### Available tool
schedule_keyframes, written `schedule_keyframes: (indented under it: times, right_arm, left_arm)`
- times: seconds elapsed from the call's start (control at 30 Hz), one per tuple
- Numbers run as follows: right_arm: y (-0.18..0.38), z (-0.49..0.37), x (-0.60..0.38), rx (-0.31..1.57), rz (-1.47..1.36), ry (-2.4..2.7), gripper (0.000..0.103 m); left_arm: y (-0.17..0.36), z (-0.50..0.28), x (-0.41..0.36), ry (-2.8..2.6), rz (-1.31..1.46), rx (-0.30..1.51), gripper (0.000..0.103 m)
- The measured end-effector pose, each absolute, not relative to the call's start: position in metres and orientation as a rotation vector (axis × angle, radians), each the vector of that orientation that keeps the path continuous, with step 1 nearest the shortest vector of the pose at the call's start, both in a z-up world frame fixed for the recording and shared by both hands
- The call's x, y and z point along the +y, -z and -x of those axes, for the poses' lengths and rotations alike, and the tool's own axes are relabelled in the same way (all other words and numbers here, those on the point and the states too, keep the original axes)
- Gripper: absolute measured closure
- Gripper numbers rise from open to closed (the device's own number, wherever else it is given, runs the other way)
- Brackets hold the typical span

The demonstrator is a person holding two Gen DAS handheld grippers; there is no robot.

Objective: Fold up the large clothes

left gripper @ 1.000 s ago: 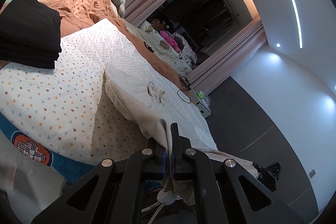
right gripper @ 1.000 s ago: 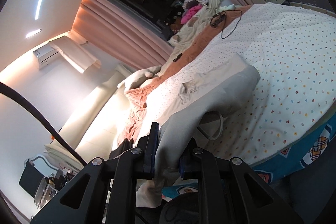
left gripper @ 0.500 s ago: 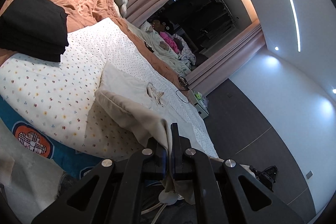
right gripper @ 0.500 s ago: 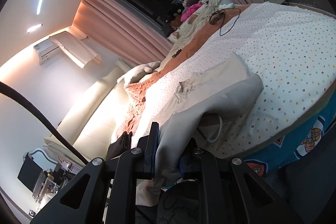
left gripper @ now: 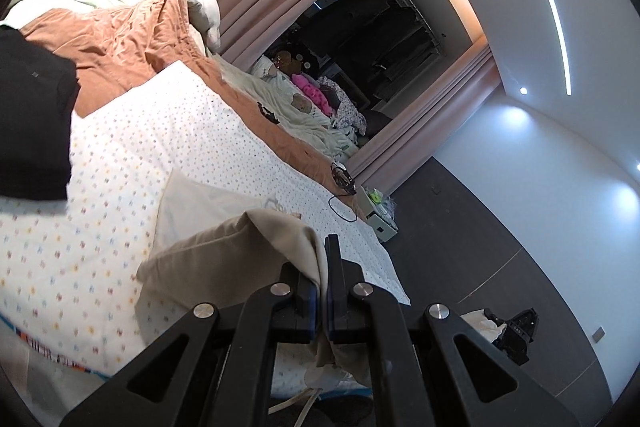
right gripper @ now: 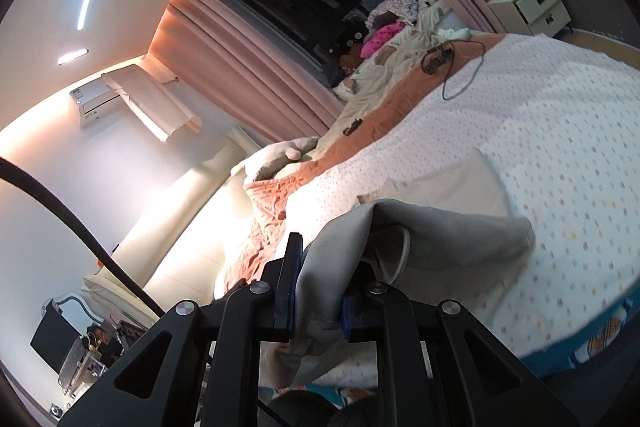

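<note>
Both my left gripper [left gripper: 322,291] and right gripper [right gripper: 316,291] pinch the beige garment [left gripper: 224,247] lifted over the dotted bedsheet [left gripper: 132,131], soft, light and floppy, so I judge hem corners the surest hold.

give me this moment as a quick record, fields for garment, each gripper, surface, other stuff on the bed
garment: beige garment, near edge lifted and folded over, far part flat on the bed
left gripper: shut on the beige garment
right gripper: shut on the beige garment
surface: dotted bedsheet
other on bed: black folded clothes, orange duvet, black cable
beside bed: white nightstand
</note>
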State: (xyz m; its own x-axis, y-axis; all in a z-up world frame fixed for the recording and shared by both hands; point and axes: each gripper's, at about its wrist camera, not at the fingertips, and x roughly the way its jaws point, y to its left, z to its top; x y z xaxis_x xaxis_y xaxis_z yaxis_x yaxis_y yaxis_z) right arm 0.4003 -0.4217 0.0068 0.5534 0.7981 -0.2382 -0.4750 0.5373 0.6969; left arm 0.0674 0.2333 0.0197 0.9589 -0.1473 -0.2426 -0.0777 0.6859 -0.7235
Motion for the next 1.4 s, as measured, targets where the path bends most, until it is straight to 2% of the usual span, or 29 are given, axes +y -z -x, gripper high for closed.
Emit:
schedule_keyframes:
  times: [0.27,0.5,1.1,1.3,1.4]
  right_arm:
    - [-0.011,-0.47,-0.381,0.61,-0.596,-0.792,0.09]
    - [-0.012,-0.523,-0.343,0.667,-0.561,-0.747,0.09]
    - [0.042,-0.634,-0.246,0.853,-0.527,-0.601,0.09]
    - [0.067,-0.645,-0.233,0.898,-0.525,-0.538,0.089]
    - [0.076,-0.65,-0.226,0.939,-0.512,-0.494,0.088]
  left_arm:
    - [-0.029,-0.142,0.268,0.031,0.833,0.328,0.098]
    - [-0.01,-0.197,0.292,-0.002,0.859,0.39,0.098]
    - [0.104,-0.316,0.347,-0.104,0.891,0.676,0.098]
    - [0.139,-0.347,0.356,-0.116,0.907,0.768,0.097]
    - [0.153,-0.361,0.359,-0.112,0.913,0.818,0.091]
